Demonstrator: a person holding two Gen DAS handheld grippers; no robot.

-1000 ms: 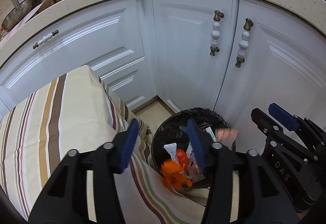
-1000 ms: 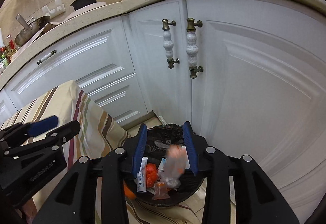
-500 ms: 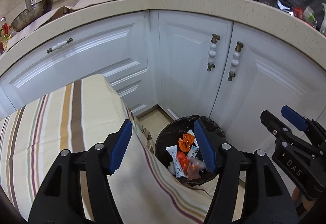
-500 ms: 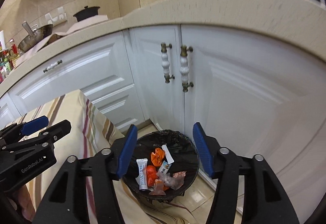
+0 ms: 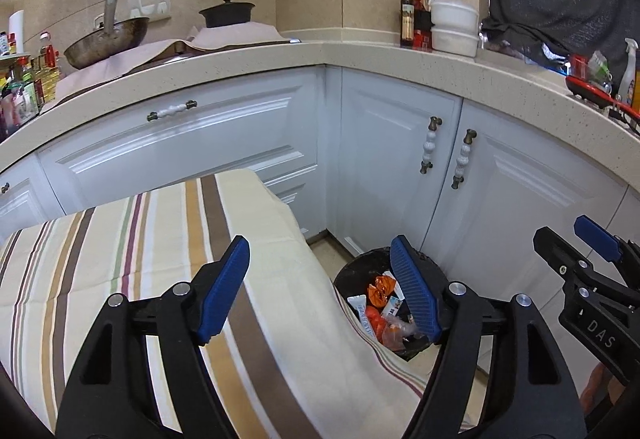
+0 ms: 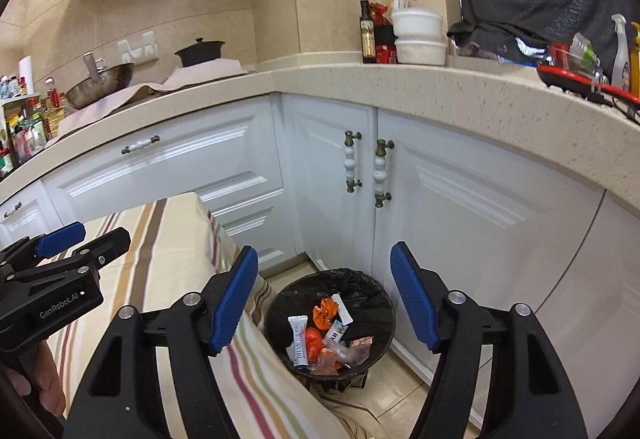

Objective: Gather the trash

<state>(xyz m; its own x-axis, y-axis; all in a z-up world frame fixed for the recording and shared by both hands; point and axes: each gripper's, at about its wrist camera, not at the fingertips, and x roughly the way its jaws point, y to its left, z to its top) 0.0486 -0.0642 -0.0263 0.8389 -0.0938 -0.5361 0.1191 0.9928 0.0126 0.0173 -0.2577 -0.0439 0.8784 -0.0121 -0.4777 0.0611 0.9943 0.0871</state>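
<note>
The blue pads (image 5: 224, 289) of the left gripper (image 5: 320, 291) are held wide apart with nothing between them; the jaws have just been opening, from a narrower gap a second ago. The same is seen at the right gripper (image 6: 320, 295): its fingers (image 6: 236, 295) are spread and empty, and they too have just been opening.

A second ago an orange wrapper was caught in mid-fall below the left jaws and a pale wrapper below the right ones. Both pieces are now found at rest among the trash (image 6: 326, 339) inside the bin (image 6: 372, 303), a round basket lined with a black bag on the floor in the cabinet corner. A white tube, orange wrappers and clear crumpled packets can be made out in it.

The bin is now seen lower and further off in both views than before, and much more of the room is taken in above it: the speckled countertop (image 5: 360, 55), a wok (image 5: 106, 41), a black pot (image 5: 227, 12) and stacked white containers (image 6: 418, 37), which were mostly cut off earlier. The striped tablecloth (image 5: 120, 247) is shown to the left, its edge draped just beside the bin. Each gripper is visible at the margin of the other's view.
</note>
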